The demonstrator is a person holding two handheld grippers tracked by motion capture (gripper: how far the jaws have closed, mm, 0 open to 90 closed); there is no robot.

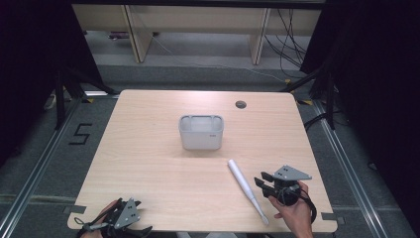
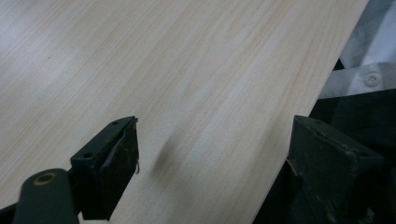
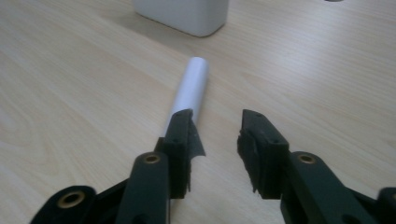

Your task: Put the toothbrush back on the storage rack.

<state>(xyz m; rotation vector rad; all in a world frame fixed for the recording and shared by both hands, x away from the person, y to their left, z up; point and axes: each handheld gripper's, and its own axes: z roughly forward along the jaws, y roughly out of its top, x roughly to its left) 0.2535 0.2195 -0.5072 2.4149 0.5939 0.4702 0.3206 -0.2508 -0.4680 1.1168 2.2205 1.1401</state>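
Pale grey open bin (image 1: 201, 133) standing upright mid-surface, well beyond the fingers (image 3: 183, 135). Light wooden surface (image 1: 148, 163) spreading beneath the fingers. Small dark grommet hole (image 1: 240, 104) farther still, near the far edge.

Both tools (image 1: 126, 229) (image 1: 263, 182) low, jaws apart, empty.

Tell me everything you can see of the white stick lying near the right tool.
The white stick is a slim rod with a thicker, smooth cylindrical handle, blunt at its far end, tapering to a thin tip toward the table's near edge. It looks like matte plastic. It lies flat on the wood, slanted, in front of the white container and apart from it. The right tool sits beside it, jaws open, not gripping it.
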